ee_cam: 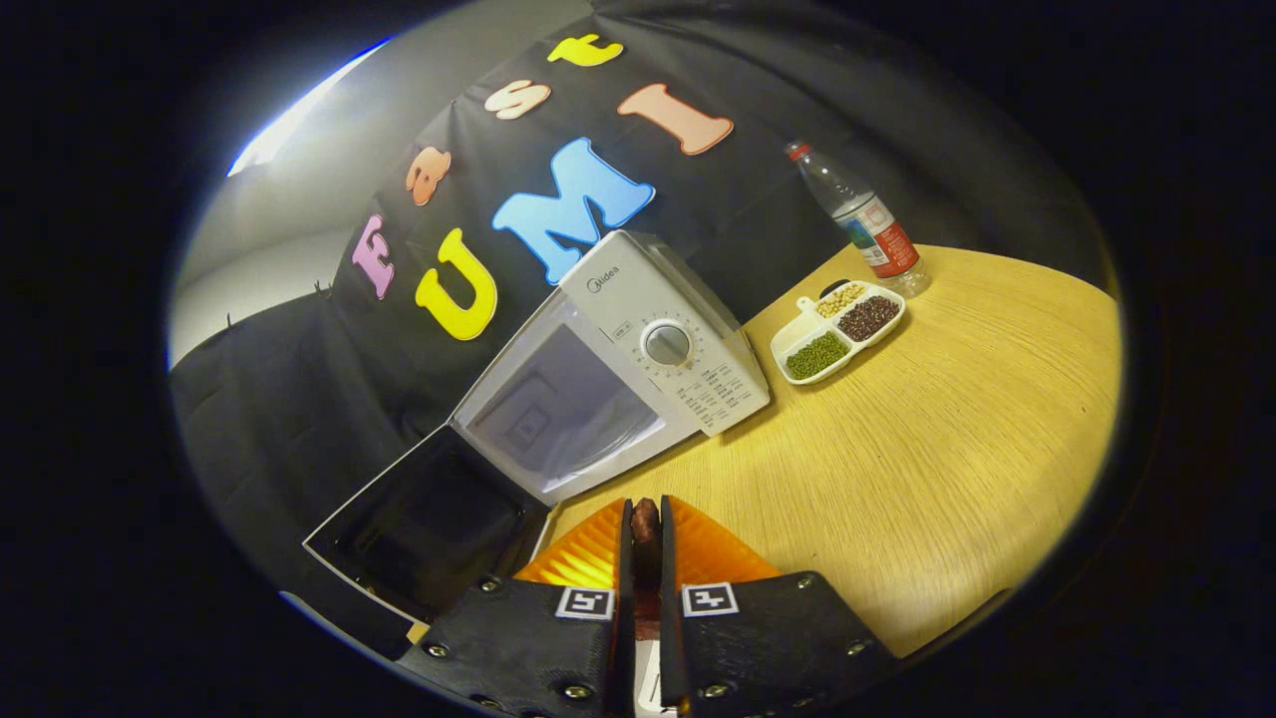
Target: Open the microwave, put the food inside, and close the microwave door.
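Table (pixel 957 449): pale wood grain, carrying every item listed. Microwave (pixel 638 349): white, with a round dial on its control panel, set on the table just ahead of the fingers and seen tilted; its door (pixel 429 519) is swung fully open to the left, the dark inner face turned up, and the pale cavity is exposed. Hand-held gripper (pixel 646 524): fingers drawn close together, clenched on a small dark reddish piece of food (pixel 646 519) that is pinched between the tips, in front of the open cavity. Divided dish (pixel 837 331): white, three compartments of green, dark brown and pale beans, placed to the right of the microwave. Bottle (pixel 862 219): clear plastic, red cap and label, stood just beyond the dish.
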`<act>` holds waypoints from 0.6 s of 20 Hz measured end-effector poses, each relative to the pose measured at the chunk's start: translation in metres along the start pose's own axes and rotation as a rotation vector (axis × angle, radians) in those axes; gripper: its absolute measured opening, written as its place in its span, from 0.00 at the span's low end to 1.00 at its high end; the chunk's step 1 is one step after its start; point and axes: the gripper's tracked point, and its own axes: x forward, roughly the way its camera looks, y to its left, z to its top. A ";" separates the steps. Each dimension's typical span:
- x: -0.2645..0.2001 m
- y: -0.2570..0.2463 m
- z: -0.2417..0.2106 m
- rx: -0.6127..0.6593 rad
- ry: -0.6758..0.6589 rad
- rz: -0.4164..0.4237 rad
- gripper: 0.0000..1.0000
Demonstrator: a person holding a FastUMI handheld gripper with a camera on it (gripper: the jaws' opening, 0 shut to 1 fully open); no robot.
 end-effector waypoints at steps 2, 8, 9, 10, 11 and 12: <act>0.000 0.000 0.000 -0.003 -0.001 -0.005 0.10; -0.006 0.000 -0.001 0.054 0.019 -0.015 0.10; -0.007 0.001 0.001 0.062 0.020 -0.015 0.10; -0.008 0.002 0.002 0.072 0.018 -0.010 0.10; -0.009 0.003 0.001 0.081 0.024 -0.007 0.10; -0.011 0.003 0.001 0.092 0.026 -0.006 0.10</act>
